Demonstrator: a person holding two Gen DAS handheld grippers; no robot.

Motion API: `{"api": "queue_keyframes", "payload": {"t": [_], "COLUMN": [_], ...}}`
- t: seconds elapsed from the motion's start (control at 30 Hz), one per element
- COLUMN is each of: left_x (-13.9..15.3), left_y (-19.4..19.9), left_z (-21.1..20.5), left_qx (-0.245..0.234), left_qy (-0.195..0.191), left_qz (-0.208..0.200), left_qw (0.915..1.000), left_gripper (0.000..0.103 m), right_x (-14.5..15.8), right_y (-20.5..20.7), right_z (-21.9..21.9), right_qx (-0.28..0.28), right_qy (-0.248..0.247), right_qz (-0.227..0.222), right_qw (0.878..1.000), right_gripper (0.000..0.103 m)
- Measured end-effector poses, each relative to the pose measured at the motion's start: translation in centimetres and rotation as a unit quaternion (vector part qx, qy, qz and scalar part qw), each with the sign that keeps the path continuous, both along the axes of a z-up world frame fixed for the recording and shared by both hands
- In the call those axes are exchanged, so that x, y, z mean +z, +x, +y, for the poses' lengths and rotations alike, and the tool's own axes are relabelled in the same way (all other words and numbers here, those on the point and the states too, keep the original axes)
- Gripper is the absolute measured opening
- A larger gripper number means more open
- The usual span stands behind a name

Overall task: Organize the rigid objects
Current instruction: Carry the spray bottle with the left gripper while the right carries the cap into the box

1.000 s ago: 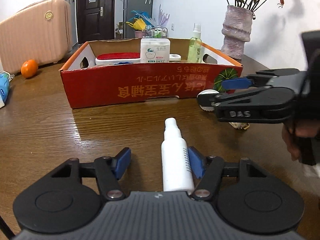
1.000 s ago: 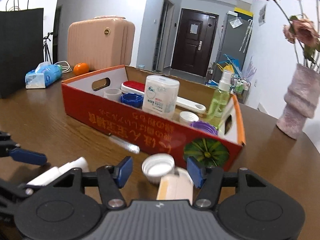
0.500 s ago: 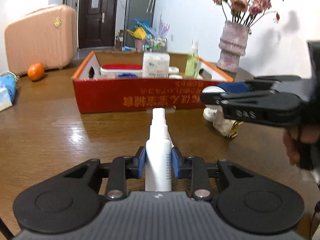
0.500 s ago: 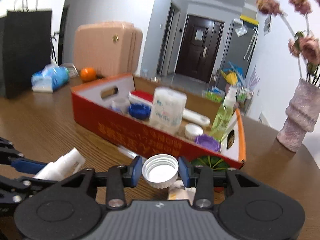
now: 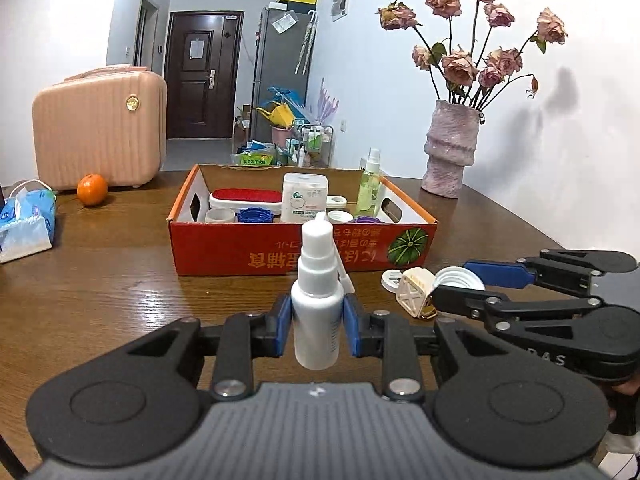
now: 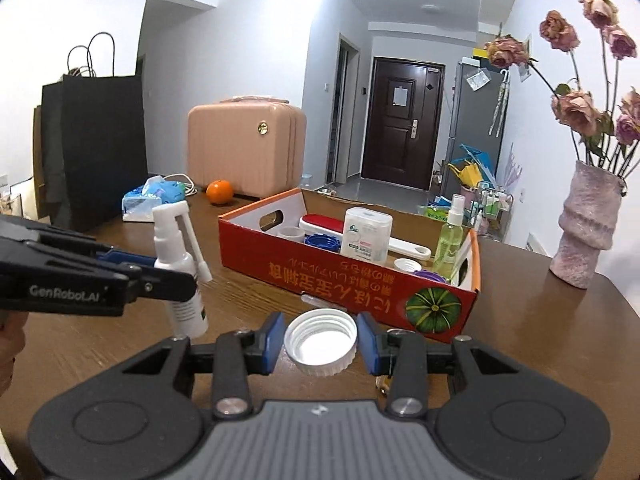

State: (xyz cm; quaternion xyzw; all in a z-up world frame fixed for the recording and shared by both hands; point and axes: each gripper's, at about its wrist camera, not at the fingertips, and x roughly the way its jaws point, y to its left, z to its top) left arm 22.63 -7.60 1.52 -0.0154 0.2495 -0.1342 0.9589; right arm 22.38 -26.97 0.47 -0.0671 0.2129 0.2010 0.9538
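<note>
Fingers on both my grippers are now pinching something: the left gripper (image 5: 318, 330) has closed on the white spray bottle (image 5: 318, 312), which a second ago lay on the surface between spread fingers, and the right gripper (image 6: 321, 342) clamps the white screw cap (image 6: 321, 340) that half a second ago it had only just caught. Both items are now lifted clear of the wooden surface (image 5: 120, 296), the bottle upright with its nozzle arm folded down. Left behind, near the front wall of the red cardboard box (image 5: 280, 252), are a small cream case (image 5: 414, 290) and a flat white lid (image 5: 391, 280). I judge both grasps secure enough to carry forward over the box wall and drop in beside the tall white container (image 5: 305, 198) and green spray bottle (image 5: 369, 190).
</note>
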Motion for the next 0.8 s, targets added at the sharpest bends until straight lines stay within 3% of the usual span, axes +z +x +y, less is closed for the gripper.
{"api": "queue_keyframes", "payload": {"t": [0.23, 0.47, 0.63, 0.8], "left_x": [2.3, 4.4, 2.0, -1.4], "left_y": [3.9, 12.8, 20.1, 24.8], "left_z": [0.1, 0.1, 0.0, -0.2], "left_qx": [0.001, 0.013, 0.014, 0.016], "left_qy": [0.010, 0.027, 0.003, 0.026], "left_qz": [-0.031, -0.053, 0.003, 0.045], "left_qw": [0.9995, 0.9981, 0.9999, 0.9985], "left_gripper": [0.028, 0.028, 0.028, 0.028], "right_x": [1.2, 2.9, 1.6, -1.3], "right_y": [1.2, 9.4, 17.3, 22.6], "right_z": [-0.5, -1.0, -0.2, 2.4], "right_qx": [0.001, -0.005, -0.005, 0.005], "right_qy": [0.024, 0.068, 0.103, 0.060], "right_qz": [-0.007, 0.010, 0.067, 0.107], "right_qw": [1.000, 0.998, 0.992, 0.992], "right_gripper": [0.039, 0.039, 0.039, 0.039]}}
